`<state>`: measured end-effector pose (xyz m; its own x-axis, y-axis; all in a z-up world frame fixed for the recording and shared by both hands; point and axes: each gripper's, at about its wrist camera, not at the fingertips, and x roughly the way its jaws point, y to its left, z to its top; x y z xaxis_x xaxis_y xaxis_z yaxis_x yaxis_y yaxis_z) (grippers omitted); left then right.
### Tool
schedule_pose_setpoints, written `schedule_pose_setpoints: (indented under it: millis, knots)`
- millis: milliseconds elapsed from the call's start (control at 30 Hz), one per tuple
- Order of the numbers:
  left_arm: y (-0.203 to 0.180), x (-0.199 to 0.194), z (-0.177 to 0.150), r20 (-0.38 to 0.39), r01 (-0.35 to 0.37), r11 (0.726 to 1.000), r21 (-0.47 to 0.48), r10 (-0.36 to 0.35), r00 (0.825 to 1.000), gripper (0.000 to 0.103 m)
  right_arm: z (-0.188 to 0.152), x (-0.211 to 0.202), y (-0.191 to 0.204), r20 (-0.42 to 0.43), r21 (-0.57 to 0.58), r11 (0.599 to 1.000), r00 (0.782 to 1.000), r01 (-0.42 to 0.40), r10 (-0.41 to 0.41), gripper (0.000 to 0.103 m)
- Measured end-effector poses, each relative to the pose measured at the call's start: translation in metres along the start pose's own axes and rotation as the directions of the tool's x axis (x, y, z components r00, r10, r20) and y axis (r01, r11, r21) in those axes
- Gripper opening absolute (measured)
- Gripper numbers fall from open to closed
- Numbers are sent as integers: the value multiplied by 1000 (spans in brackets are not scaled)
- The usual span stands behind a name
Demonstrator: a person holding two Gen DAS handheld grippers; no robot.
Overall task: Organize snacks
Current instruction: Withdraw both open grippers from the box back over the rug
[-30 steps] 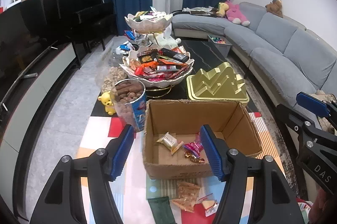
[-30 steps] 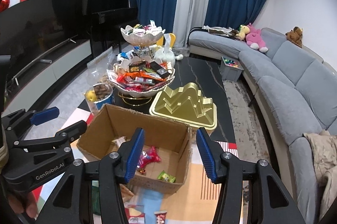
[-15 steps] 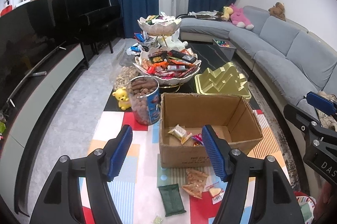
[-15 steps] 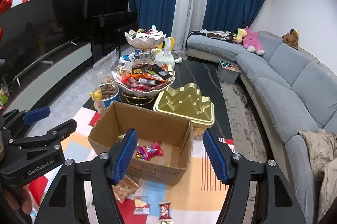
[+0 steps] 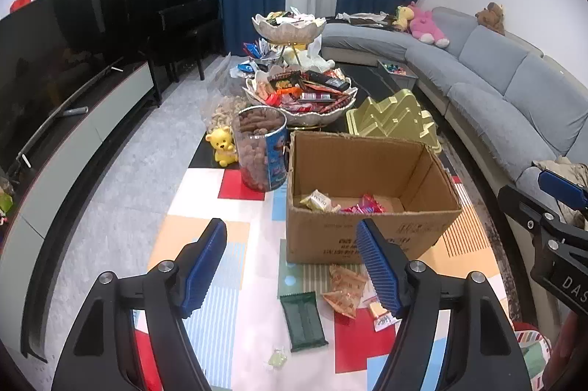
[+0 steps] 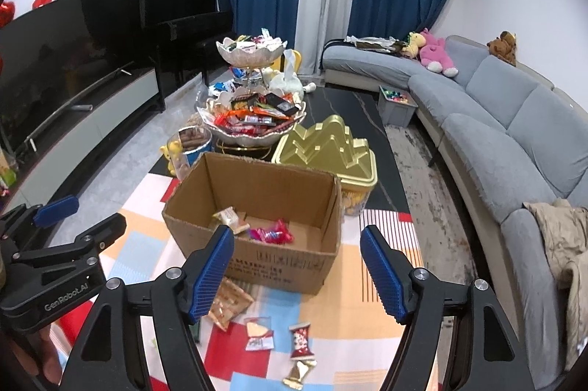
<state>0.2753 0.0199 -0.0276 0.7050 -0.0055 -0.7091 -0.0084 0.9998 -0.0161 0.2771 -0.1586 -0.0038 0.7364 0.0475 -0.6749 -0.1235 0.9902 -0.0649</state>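
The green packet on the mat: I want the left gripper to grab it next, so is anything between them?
Nothing visible. The green packet lies flat on the mat, apart from the orange bag beside it; the left gripper, jaws opening and empty, hangs above it.

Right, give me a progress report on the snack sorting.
Done: a few wrapped snacks, including a pink-wrapped candy, already lie in the brown cardboard box. In hand: nothing; the left gripper and right gripper are both empty, jaws opening. Left: a dark green flat packet, an orange crinkled packet, a red-and-white candy and other small wrappers on the colourful checked mat.
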Motion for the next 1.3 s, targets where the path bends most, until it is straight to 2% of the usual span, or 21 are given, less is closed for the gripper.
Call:
schedule_pose_setpoints:
  millis: [633,1133,1300]
  knots:
    - [-13,11,-44,-63,-7,1000,12,8,998,73,-45,12,-11,-81,33,999,997,13,-11,72]
    - [-15,27,-81,-94,-48,999,7,49,994,73,-84,18,-11,-104,69,997,994,44,-36,72]
    - [-14,30,-90,-88,-63,998,-2,63,994,79,-99,23,-7,-119,72,996,992,52,-43,72]
